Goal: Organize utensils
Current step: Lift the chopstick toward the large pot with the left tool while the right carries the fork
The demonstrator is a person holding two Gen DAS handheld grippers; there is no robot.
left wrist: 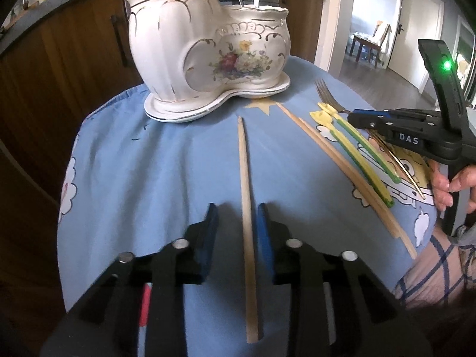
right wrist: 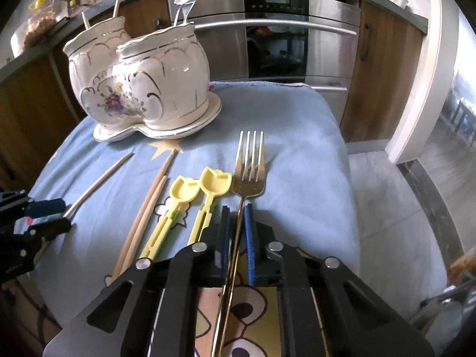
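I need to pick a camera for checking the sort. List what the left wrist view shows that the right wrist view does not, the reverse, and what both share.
Only the left wrist view shows the hand on the right gripper and a doorway to a room with a chair.

Only the right wrist view shows the steel oven, the jar on the counter, and the gold fork's handle between the right gripper's pads.

Both show the floral ceramic holder, the lone chopstick between the left gripper's pads, the chopstick pair, the yellow tongs and the blue cloth.
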